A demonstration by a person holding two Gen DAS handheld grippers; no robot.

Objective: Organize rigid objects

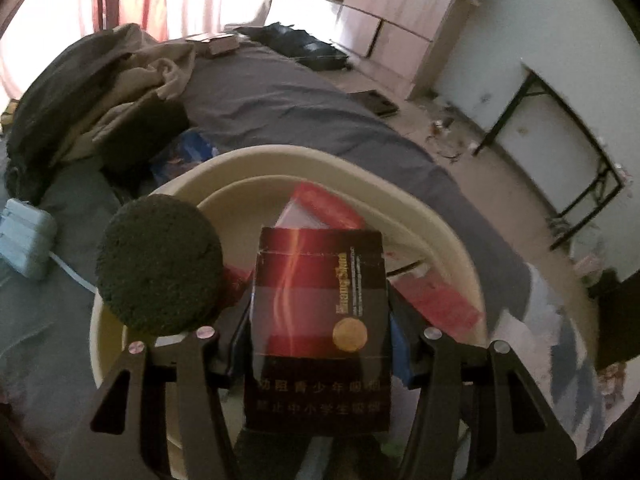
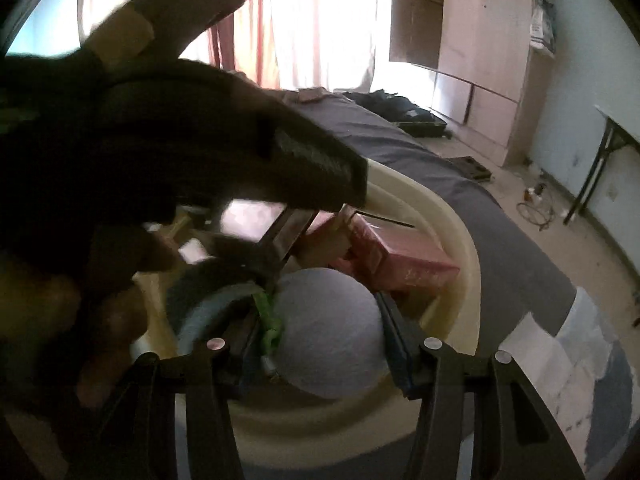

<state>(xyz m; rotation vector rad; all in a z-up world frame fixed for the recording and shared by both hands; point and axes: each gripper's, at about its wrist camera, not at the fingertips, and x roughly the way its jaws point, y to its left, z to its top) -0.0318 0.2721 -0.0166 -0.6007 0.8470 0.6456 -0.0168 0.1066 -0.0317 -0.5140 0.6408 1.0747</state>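
Note:
My left gripper [image 1: 320, 316] is shut on a dark cigarette box [image 1: 320, 320] with red stripes and a gold seal, held over a cream basin [image 1: 320, 160] on the bed. A dark green round ball [image 1: 160, 264] sits at the basin's left rim. Red boxes [image 1: 328, 204] lie inside the basin. My right gripper [image 2: 328, 320] is shut on a pale grey ball [image 2: 328, 328], low inside the basin [image 2: 452, 216]. Pink-red boxes [image 2: 404, 256] lie beyond it. The left gripper's dark body [image 2: 180, 140] fills the upper left of the right wrist view.
The basin stands on a grey bedsheet [image 1: 280, 96]. A pile of clothes [image 1: 100, 92] and a blue item [image 1: 188, 152] lie to the left, with a pale blue power adapter [image 1: 24, 236]. A folding table [image 1: 560, 140] and a wardrobe [image 1: 400, 20] stand beyond.

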